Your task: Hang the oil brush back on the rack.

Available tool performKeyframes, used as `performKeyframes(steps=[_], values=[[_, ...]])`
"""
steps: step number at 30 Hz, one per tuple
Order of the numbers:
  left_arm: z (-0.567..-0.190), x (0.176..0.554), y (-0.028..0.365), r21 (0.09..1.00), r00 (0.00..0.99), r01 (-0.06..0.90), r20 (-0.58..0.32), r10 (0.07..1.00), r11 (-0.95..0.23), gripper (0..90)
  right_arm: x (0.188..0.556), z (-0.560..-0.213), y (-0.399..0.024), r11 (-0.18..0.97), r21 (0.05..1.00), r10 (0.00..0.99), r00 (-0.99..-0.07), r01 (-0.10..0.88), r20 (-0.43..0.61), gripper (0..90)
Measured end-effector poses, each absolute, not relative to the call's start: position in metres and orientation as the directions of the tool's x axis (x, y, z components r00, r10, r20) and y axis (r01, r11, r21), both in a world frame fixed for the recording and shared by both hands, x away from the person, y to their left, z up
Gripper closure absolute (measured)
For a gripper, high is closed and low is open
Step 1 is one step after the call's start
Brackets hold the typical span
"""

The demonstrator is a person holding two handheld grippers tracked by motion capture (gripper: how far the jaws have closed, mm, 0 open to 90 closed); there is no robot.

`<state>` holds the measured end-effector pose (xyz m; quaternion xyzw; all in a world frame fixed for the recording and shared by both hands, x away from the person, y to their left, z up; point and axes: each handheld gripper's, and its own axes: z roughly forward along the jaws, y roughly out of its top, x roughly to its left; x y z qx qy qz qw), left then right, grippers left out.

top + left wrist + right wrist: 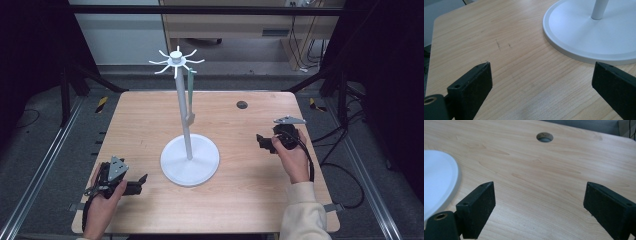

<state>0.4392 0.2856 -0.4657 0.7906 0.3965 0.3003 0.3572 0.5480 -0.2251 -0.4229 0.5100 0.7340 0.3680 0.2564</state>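
Nearest, at the bench's (235, 210) front-left corner, the left gripper (141, 183) lies low in one hand, its two black jaws spread wide with bare wood between them. In the left gripper view the round white base (574, 40) lies just ahead of the jaws, a little to one side.

Farther in, near the right edge, the right gripper (261, 141) rests in the other hand, cream sleeve behind it; its two jaws likewise stand released, holding nothing.

Between the two grippers, at the bench's middle, stands one white hook stand (185, 115): one disc base, one upright pole, and a crown of curved hooks (176, 60), about eight. One pale green strip (190, 97) hangs from a hook beside the pole, clear of the bench.

Toward the far edge, right of centre, sits one round cable hole (242, 104).
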Motion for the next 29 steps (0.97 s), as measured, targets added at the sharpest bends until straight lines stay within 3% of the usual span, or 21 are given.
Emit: performKeyframes(steps=[11, 29], values=[[-0.466, 0.439, 0.285, 0.804, 0.506, 0.411, 0.19, 0.841, -0.429, 2.6, 0.553, -0.454, -0.224, 0.228, 0.774, 0.931, -0.365, 0.59, 0.004, 11.9], [-0.467, 0.44, 0.284, 0.798, 0.508, 0.416, 0.194, 0.839, -0.436, 2.7, 0.556, -0.484, -0.191, 0.349, 0.744, 0.861, -0.509, 0.569, -0.015, 12.0]])
